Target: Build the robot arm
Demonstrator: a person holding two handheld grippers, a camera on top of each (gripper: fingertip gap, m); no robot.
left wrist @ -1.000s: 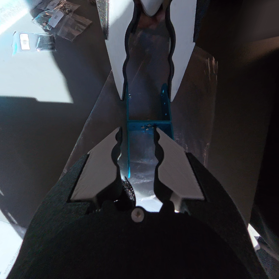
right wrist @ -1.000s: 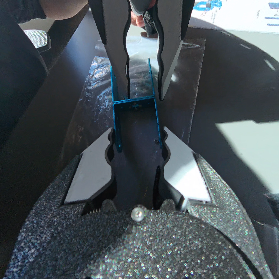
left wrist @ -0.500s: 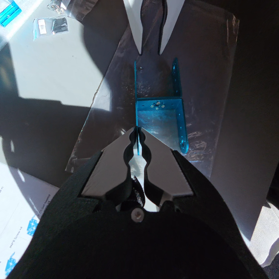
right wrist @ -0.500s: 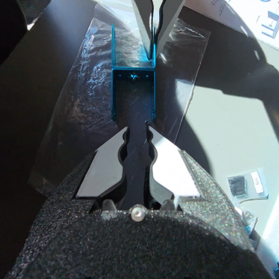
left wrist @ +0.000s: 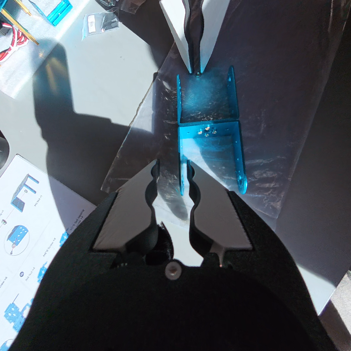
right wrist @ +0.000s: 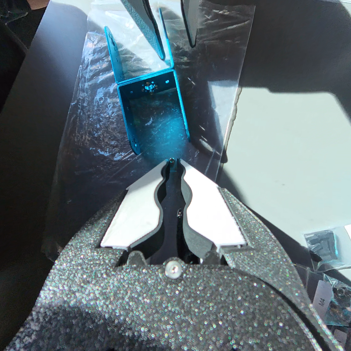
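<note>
A blue metal bracket [left wrist: 209, 131], two U-pieces joined back to back, lies on a clear plastic bag [left wrist: 266, 152]; it also shows in the right wrist view [right wrist: 148, 89]. My left gripper [left wrist: 172, 161] is open, with the bracket's near left arm between its fingers, not gripped. My right gripper [right wrist: 173, 161] is shut on a small dark screw [right wrist: 171, 161] just off the bracket's open end. The left wrist view shows that screw [left wrist: 198, 74] at the right gripper's tips, beyond the bracket's far end.
A printed instruction sheet [left wrist: 19, 209] lies at the lower left. Small plastic bags of parts [left wrist: 100, 22] lie at the back, with a blue part [left wrist: 57, 11] and red wires [left wrist: 11, 43] beside them. More part bags [right wrist: 321, 247] lie right of my right gripper. The left gripper's tips are roughly 11 cm from the right gripper's.
My left gripper, shut on the bracket's arm half a second ago, has opened. My right gripper has closed on the small screw. Both grippers have drawn back from the bracket's middle.
</note>
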